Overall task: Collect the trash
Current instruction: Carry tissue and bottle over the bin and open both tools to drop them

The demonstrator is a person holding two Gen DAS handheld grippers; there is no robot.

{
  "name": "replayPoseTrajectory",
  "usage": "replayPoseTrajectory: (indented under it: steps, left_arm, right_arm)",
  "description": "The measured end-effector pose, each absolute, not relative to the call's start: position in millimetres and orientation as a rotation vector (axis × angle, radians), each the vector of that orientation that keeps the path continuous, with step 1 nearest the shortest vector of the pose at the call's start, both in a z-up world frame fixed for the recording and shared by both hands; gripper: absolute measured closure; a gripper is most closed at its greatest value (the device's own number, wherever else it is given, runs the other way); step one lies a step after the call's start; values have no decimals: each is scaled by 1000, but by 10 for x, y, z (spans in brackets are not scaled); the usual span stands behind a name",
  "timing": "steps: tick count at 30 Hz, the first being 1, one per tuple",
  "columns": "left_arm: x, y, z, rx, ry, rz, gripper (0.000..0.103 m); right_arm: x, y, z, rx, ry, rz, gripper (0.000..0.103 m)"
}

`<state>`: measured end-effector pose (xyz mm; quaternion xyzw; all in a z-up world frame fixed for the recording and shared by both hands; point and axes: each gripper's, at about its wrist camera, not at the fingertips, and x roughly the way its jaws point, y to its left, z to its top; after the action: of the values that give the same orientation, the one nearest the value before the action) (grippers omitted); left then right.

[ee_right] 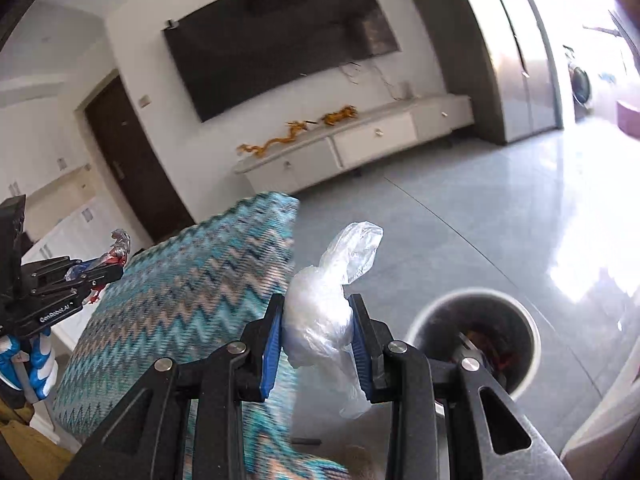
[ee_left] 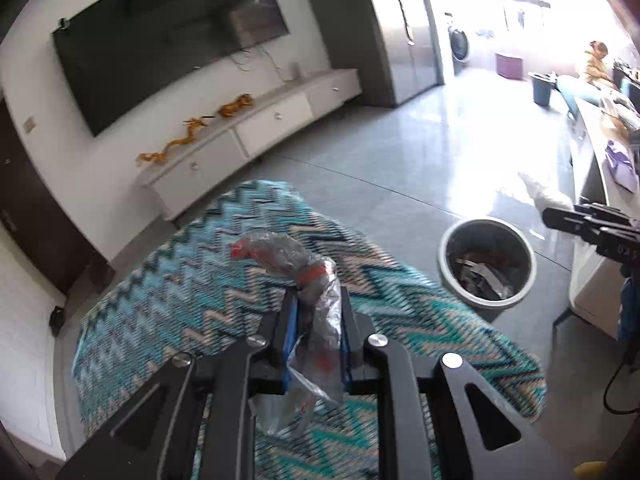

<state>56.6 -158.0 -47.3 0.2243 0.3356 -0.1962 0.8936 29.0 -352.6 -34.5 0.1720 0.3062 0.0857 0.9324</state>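
My left gripper [ee_left: 318, 300] is shut on a clear crinkled wrapper with red print [ee_left: 296, 268] and holds it above the zigzag rug [ee_left: 192, 292]. My right gripper [ee_right: 318, 312] is shut on a white crumpled plastic bag [ee_right: 328, 300], held above the floor just left of the grey trash bin [ee_right: 476, 336]. The bin [ee_left: 486, 262] holds several scraps and stands on the tiles right of the rug. The left gripper with its wrapper [ee_right: 118, 246] shows at the far left of the right wrist view. The right gripper [ee_left: 592, 224] shows at the right edge of the left wrist view.
A teal zigzag rug [ee_right: 180, 300] covers the floor on the left. A white TV cabinet [ee_left: 256, 128] with orange dragon figures [ee_left: 188, 136] runs along the wall under a television [ee_left: 160, 44]. A white table [ee_left: 592, 184] stands on the right. A person [ee_left: 596, 62] sits far back.
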Motion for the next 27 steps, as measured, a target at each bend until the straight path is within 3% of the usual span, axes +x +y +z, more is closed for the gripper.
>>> replayPoseTrajectory:
  steps: [14,21,22,25,27]
  left_arm:
    - [1231,-3507,-1181,446,929,-735,86]
    - [1478,-4096,-1511,381,1028,-789,86]
    - [1506,-4137,-1540,369,1040,-793,85]
    - [1597,-4183,-1634,316,1084,-812,61]
    - [1620,-4189,-1651,295,1084,-813,54]
  right_arm:
    - [633,-4475,-1237,465,784,3,73]
    - [846,-4787,-1628,492,863,-64,72]
    - [877,-4827,-1673,498,870,-76,72]
    - [921,-4902,-1770,501,894,-99,71]
    - [952,-4899,-1801,489,908,-117,61]
